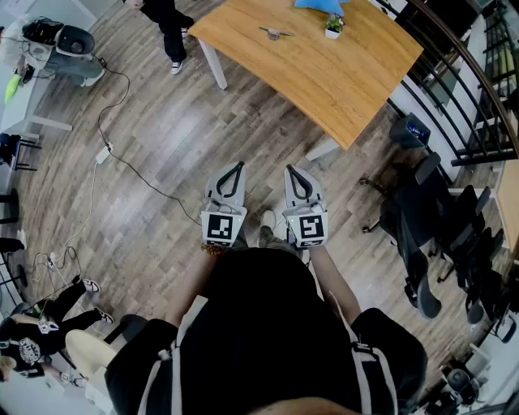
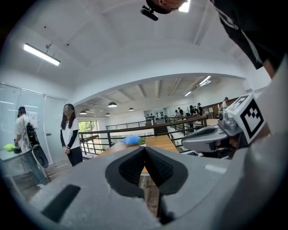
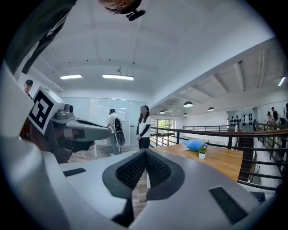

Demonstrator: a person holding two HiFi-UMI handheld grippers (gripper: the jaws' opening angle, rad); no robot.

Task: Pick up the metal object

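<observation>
The approach was judged not yet begun: the left gripper and right gripper were held closed and empty, well short of the wooden table. The metal object lay on the table, toward its far side. Next, the table would have to be approached and one gripper opened.

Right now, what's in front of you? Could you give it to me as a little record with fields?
Left gripper: jaws together, empty, above the floor
Right gripper: jaws together, empty, beside the left one
Metal object: lying on the wooden table, untouched
Potted plant: on the table, right of the metal object
Blue object: on the table, by the plant
</observation>
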